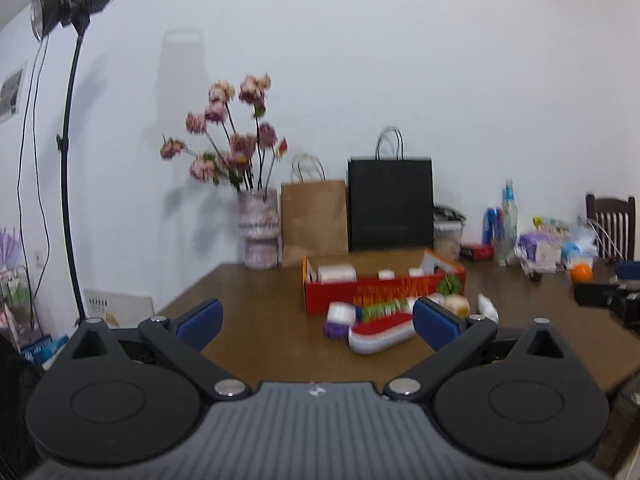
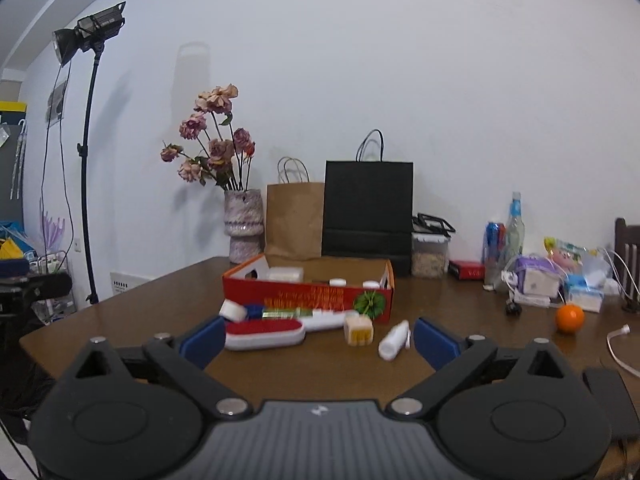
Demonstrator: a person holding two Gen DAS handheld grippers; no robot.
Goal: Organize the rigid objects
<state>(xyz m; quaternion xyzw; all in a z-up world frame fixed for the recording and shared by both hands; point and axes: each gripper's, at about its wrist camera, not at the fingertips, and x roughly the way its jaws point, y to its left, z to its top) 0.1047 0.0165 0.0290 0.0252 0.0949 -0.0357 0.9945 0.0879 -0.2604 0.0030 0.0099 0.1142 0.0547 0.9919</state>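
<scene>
An open red cardboard box (image 2: 308,294) (image 1: 384,290) stands mid-table with small white items inside. In front of it lie a red and white brush-like object (image 2: 264,334) (image 1: 382,330), a white jar (image 2: 233,310), a long white tube (image 2: 328,320), a yellow and white cube (image 2: 359,330) (image 1: 456,305) and a small white bottle (image 2: 394,340) (image 1: 488,308). My right gripper (image 2: 318,338) is open, near the table's front edge, with the loose items beyond its blue pads. My left gripper (image 1: 318,322) is open too, short of the same pile. Neither holds anything.
At the back stand a vase of dried flowers (image 2: 242,226), a brown paper bag (image 2: 294,220), a black paper bag (image 2: 367,210) and a clear container (image 2: 430,254). Bottles, packets and an orange (image 2: 569,319) crowd the right side. A lamp stand (image 2: 86,160) rises at left.
</scene>
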